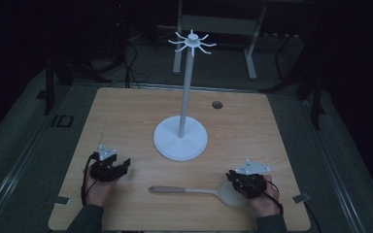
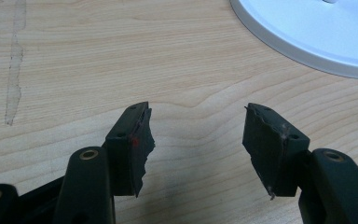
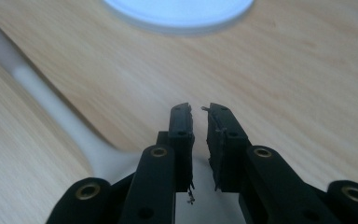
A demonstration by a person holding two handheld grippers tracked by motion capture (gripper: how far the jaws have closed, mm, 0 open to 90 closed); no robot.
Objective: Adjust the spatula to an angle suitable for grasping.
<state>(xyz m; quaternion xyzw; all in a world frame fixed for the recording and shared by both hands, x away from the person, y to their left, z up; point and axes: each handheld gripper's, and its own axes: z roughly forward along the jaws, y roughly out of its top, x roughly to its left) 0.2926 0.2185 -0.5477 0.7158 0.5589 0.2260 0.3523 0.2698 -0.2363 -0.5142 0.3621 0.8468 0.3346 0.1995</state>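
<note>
The left gripper (image 1: 126,166) rests on the pale wooden table (image 1: 126,111) with its 2 jaws spread wide around nothing, idle and waiting, I judge. To its right stands the tall white stand with hooks round its top (image 1: 181,138), probably where the utensil will hang. Nearer the front edge lies the pale spatula with a wooden handle (image 1: 184,190), handle pointing left, its blade under the right gripper (image 1: 231,175), whose jaws are nearly shut just above the blade, apparently on its edge.
</note>
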